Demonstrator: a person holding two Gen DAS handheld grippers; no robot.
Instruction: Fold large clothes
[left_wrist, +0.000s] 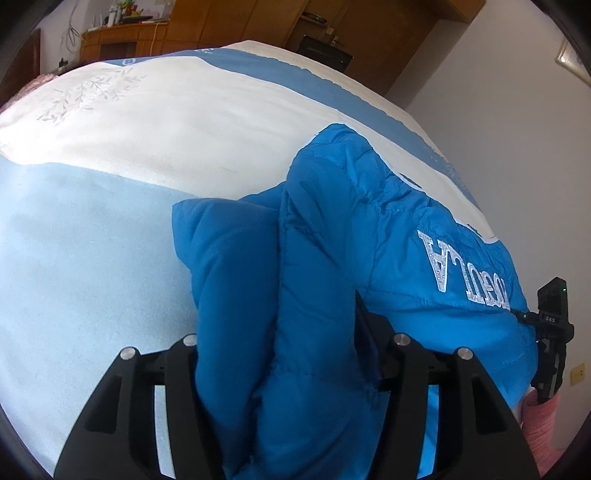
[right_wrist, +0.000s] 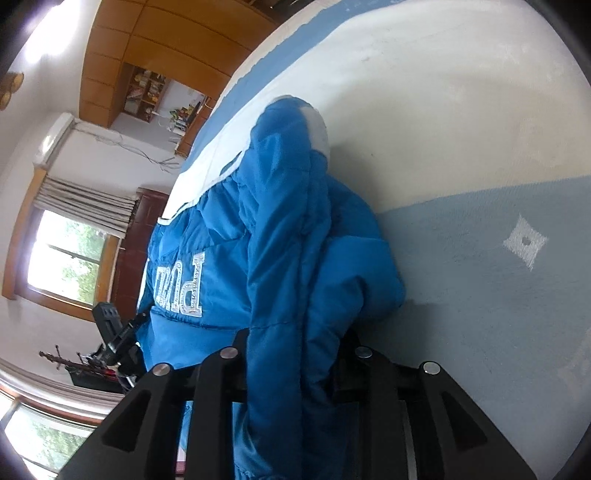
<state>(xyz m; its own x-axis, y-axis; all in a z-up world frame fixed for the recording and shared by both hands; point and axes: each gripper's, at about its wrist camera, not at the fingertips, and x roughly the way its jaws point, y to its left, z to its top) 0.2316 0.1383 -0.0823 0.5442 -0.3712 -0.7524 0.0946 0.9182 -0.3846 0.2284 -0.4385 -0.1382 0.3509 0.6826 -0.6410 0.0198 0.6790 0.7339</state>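
A blue quilted jacket (left_wrist: 332, 229) with silver lettering hangs bunched over the bed. My left gripper (left_wrist: 284, 354) is shut on a thick fold of it, with the fabric filling the gap between the fingers. In the right wrist view the same jacket (right_wrist: 288, 240) drapes toward the camera, and my right gripper (right_wrist: 295, 362) is shut on another fold of it. The right gripper also shows at the right edge of the left wrist view (left_wrist: 550, 332), and the left gripper at the lower left of the right wrist view (right_wrist: 114, 332). The fingertips are hidden by fabric.
The bed (left_wrist: 147, 129) has a cream and light blue cover with leaf embroidery. Wooden cabinets (left_wrist: 221, 33) and a doorway stand beyond it. In the right wrist view a window (right_wrist: 70, 258) with curtains and wooden shelves (right_wrist: 147, 92) line the wall.
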